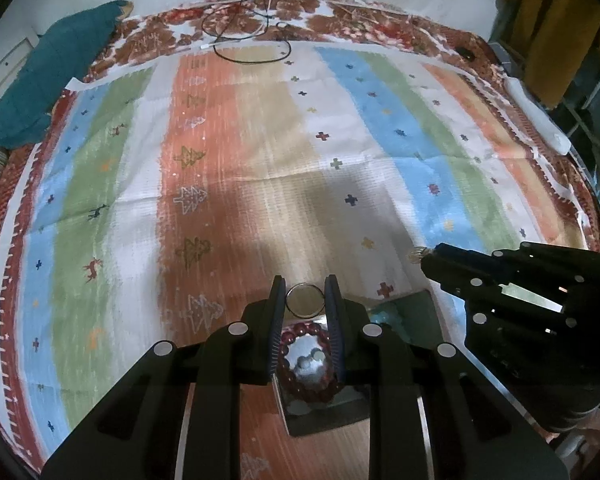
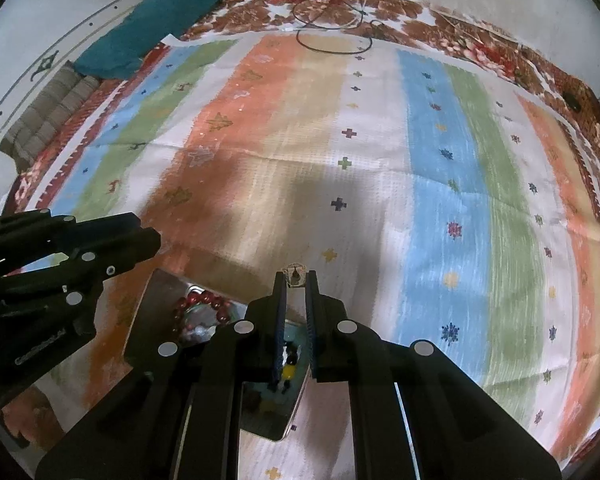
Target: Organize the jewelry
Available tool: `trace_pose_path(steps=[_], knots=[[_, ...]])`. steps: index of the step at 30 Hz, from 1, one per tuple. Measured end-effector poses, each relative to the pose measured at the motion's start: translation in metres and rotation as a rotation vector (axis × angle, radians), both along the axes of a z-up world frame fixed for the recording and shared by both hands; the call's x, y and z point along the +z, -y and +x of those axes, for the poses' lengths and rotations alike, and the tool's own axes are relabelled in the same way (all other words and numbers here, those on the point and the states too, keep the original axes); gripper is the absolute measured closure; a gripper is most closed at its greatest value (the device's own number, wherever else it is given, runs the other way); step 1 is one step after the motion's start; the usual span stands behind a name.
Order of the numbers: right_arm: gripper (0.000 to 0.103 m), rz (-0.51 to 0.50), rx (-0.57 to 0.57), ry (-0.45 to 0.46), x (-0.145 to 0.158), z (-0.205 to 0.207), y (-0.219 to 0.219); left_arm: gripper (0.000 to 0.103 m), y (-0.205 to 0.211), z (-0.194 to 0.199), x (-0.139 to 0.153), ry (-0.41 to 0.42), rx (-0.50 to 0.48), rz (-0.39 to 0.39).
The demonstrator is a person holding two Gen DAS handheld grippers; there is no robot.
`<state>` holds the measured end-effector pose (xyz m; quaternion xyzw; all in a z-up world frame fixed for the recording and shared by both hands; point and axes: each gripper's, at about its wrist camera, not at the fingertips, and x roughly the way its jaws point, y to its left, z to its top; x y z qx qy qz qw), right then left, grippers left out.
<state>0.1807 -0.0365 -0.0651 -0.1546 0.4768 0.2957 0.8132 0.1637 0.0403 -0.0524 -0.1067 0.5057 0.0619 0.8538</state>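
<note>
Left gripper (image 1: 305, 294): pinching thin ring (image 1: 305, 300), directly above tray (image 1: 324, 420). Right gripper (image 2: 296, 280): pinching small clear trinket (image 2: 295, 274), possibly an earring; tray below-behind.

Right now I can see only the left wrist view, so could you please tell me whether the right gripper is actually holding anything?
Observer: Yes. The right gripper is shut on a small clear trinket, pinched at its fingertips.
Operator: Thank you. My left gripper has the thin hoop. What lies beneath the right one?
Observer: Between its fingers you look down into the tray, where yellow and black beads lie.
</note>
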Motion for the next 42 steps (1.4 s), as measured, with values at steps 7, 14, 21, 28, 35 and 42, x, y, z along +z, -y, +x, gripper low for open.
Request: trace_pose_path(steps=[7, 14, 21, 28, 35, 42], knots=[[0.093, 0.032, 0.016, 0.020, 0.009, -0.018, 0.004, 0.084, 0.007, -0.014, 0.005, 0.019, 0.000, 0.003], [0.093, 0.052, 0.028, 0.018, 0.012, -0.030, 0.009, 0.084, 0.010, -0.025, 0.008, 0.035, -0.001, -0.010], [0.092, 0.058, 0.035, 0.008, 0.011, -0.036, 0.009, 0.082, 0.009, -0.031, 0.011, 0.047, 0.021, -0.017], [0.074, 0.073, 0.013, 0.007, 0.014, -0.044, 0.022, 0.071, 0.007, -0.048, 0.016, 0.059, 0.037, -0.032], [0.064, 0.072, 0.013, 0.055, 0.023, -0.063, 0.036, 0.059, 0.010, -0.078, 0.026, 0.097, 0.039, -0.041], [0.048, 0.080, 0.025, 0.100, 0.031, -0.081, 0.048, 0.046, 0.011, -0.104, 0.032, 0.130, 0.043, -0.033]])
